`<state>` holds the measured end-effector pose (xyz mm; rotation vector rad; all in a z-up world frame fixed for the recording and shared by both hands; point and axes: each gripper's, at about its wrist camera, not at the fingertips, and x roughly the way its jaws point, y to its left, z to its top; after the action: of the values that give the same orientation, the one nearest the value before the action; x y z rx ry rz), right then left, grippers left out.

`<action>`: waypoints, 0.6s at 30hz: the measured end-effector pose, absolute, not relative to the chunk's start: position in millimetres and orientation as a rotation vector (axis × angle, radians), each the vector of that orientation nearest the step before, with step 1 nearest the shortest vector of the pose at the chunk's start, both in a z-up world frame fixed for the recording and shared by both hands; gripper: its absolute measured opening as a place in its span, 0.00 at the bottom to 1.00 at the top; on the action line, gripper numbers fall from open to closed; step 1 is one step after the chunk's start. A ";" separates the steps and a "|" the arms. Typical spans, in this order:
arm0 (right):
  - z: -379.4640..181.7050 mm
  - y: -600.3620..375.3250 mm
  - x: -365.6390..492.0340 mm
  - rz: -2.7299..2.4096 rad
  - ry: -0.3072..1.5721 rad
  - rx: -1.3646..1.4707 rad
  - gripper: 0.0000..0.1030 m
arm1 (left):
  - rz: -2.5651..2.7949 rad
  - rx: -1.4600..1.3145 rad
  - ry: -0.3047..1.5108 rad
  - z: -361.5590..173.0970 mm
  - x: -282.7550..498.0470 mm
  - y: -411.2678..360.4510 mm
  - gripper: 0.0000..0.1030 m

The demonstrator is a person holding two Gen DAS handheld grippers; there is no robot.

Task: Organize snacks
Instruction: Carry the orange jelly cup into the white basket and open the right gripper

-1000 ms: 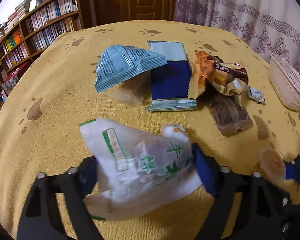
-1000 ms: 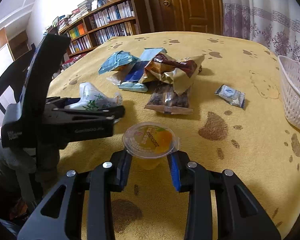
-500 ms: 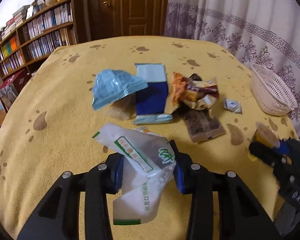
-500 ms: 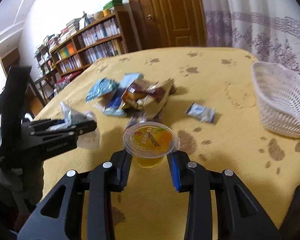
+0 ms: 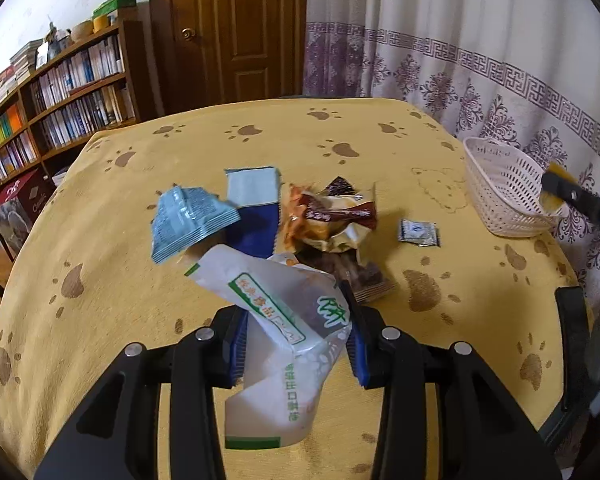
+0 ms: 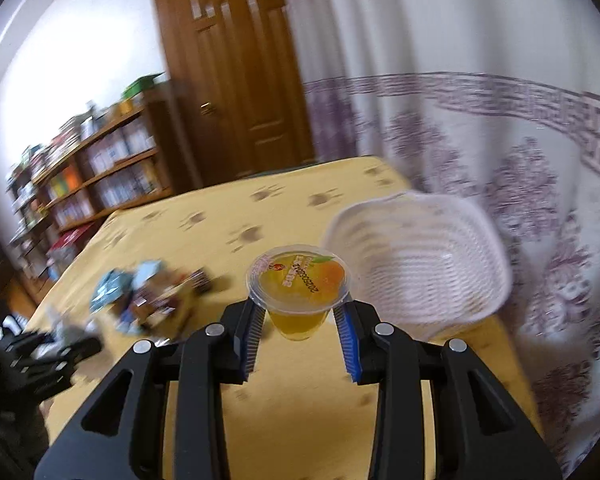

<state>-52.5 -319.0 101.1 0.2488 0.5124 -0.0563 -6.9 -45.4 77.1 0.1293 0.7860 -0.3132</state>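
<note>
**Two snacks held above the desk**

Two grippers are seen, each closed on one snack. The left gripper [image 5: 296,344] is clamped on a white packet with green print [image 5: 284,320], which is held crumpled between the blue fingers [image 5: 236,344] above the yellow desk [image 5: 100,280]. The right gripper [image 6: 300,332] is shut tightly on an orange jelly cup [image 6: 298,292], just beside the white basket [image 6: 420,276], which stands near the curtain [image 6: 500,120]. A pile of other snack packets [image 5: 260,216] is left lying on the middle of the desk, well apart from the basket.
</note>
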 end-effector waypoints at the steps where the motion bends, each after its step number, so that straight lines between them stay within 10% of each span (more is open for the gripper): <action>1: 101.4 -329.3 -49.3 -0.080 0.510 0.253 0.34 | -0.317 0.131 0.787 77.4 -6.3 -47.5 0.39; 18: 68.6 -408.2 -34.9 -0.225 0.552 0.371 0.41 | -0.419 0.200 0.767 93.7 -6.0 -114.0 0.39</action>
<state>-34.9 -408.2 68.6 0.3707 0.5519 -0.2252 -6.0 -114.0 93.7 0.2001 0.7675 -0.4188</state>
